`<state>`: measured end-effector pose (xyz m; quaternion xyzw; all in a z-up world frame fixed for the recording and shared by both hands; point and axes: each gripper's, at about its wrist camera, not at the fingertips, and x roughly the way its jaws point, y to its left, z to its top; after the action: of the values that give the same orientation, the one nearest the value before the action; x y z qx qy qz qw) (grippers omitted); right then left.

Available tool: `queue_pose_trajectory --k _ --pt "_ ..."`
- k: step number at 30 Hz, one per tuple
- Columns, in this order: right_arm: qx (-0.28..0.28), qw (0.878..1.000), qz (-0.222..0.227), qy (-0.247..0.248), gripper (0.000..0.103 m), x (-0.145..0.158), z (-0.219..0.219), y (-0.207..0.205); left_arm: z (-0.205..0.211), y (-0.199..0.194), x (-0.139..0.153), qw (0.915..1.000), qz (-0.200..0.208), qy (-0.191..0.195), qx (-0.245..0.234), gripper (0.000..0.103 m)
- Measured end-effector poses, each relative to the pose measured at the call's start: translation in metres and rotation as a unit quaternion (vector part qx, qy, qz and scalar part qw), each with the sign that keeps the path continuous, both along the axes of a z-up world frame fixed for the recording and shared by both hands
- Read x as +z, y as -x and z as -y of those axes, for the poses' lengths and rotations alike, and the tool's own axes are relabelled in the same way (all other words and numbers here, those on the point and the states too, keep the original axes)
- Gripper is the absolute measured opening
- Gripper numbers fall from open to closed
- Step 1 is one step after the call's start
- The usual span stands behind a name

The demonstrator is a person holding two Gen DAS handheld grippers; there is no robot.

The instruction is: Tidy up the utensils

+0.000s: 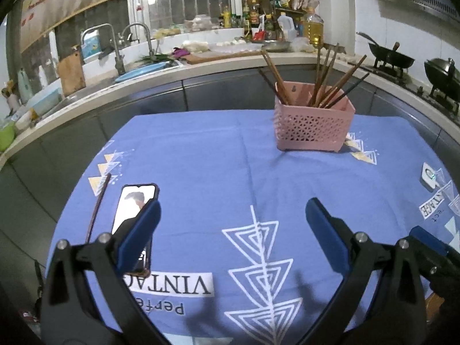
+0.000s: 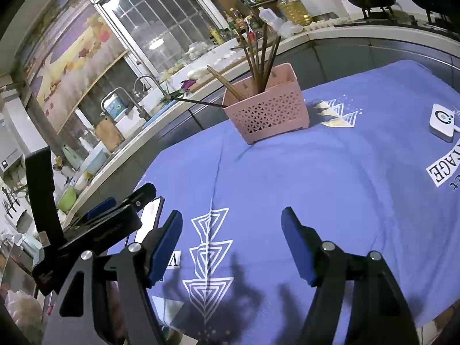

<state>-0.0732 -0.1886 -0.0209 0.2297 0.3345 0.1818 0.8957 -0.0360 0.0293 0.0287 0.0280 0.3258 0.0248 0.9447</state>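
A pink perforated basket [image 1: 313, 118] stands on the far side of the blue tablecloth [image 1: 207, 158], with several brown chopsticks [image 1: 325, 77] sticking out of it. One dark chopstick [image 1: 99, 207] lies flat near the cloth's left edge, beside a phone [image 1: 135, 204]. My left gripper [image 1: 233, 221] hovers open over the near cloth with nothing between its fingers; its left finger overlaps the phone. In the right wrist view the basket [image 2: 270, 109] and its chopsticks [image 2: 258, 57] are ahead. My right gripper [image 2: 233, 230] is open and empty, with the left gripper [image 2: 123, 201] to its left.
A white puck-shaped device [image 2: 442, 122] sits at the cloth's right side. Behind the table runs a kitchen counter [image 1: 201, 66] with a sink, taps, bottles and a cutting board. Woks [image 1: 391, 57] sit on the stove at the right.
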Motion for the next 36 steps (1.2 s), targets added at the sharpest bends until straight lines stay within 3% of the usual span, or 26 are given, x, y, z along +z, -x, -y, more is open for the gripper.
queue_pose_trajectory --k 18,36 --pt "-0.011 1.000 0.016 0.018 0.071 0.001 0.003 0.002 0.012 -0.001 -0.005 0.9997 -0.011 -0.018 -0.010 0.097" --pt "-0.022 1.000 0.003 0.017 0.071 -0.007 0.006 -0.003 0.017 -0.004 -0.007 0.9995 -0.022 -0.021 -0.006 0.097"
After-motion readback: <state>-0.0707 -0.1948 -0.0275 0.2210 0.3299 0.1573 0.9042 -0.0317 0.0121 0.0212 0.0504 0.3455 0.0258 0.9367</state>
